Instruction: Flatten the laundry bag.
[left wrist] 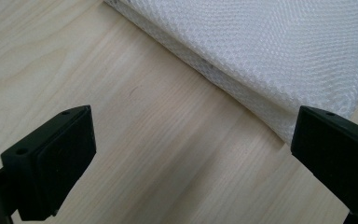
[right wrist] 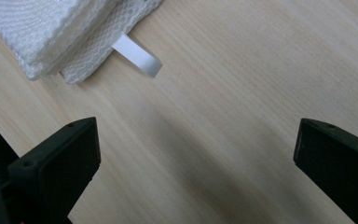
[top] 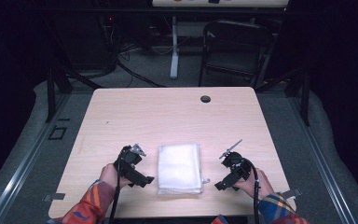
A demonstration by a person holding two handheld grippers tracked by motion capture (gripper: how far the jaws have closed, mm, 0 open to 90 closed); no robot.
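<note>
Both grippers are spread wide and holding nothing: left gripper (top: 145,179) and right gripper (top: 220,185) sit either side of the folded white mesh cloth (top: 179,168), lying flat near the front edge of the table (top: 168,112). My worry is the stack. Pinch only the top layer, or that little tag (right wrist: 137,56), and the fold probably slides apart.
</note>
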